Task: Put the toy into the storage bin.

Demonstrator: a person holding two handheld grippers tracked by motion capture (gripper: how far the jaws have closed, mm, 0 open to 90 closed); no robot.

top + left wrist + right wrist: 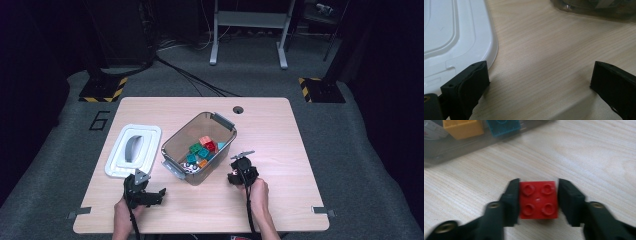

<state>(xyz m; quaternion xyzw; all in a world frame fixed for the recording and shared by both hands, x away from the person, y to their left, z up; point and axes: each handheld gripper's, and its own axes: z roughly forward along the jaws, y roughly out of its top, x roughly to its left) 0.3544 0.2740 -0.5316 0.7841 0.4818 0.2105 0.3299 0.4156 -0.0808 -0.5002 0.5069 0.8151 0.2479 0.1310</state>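
A red two-by-two brick [538, 200] rests on the wooden table, and my right gripper [539, 182] is shut on it, one jaw pressed against each side. In the high view the right gripper [239, 172] sits just off the near right corner of a clear grey bin [172, 137]. The bin holds several coloured bricks [202, 150]. My left gripper [540, 72] stands wide open over bare tabletop, holding nothing. In the high view the left gripper [157, 195] is near the table's front edge, below a white lid [132, 150].
The white lid [454, 37] lies close to the left gripper's left jaw. The bin wall [454, 147] is just beyond the red brick, with orange and teal bricks behind it. A cable hole [238, 109] is at the table's back.
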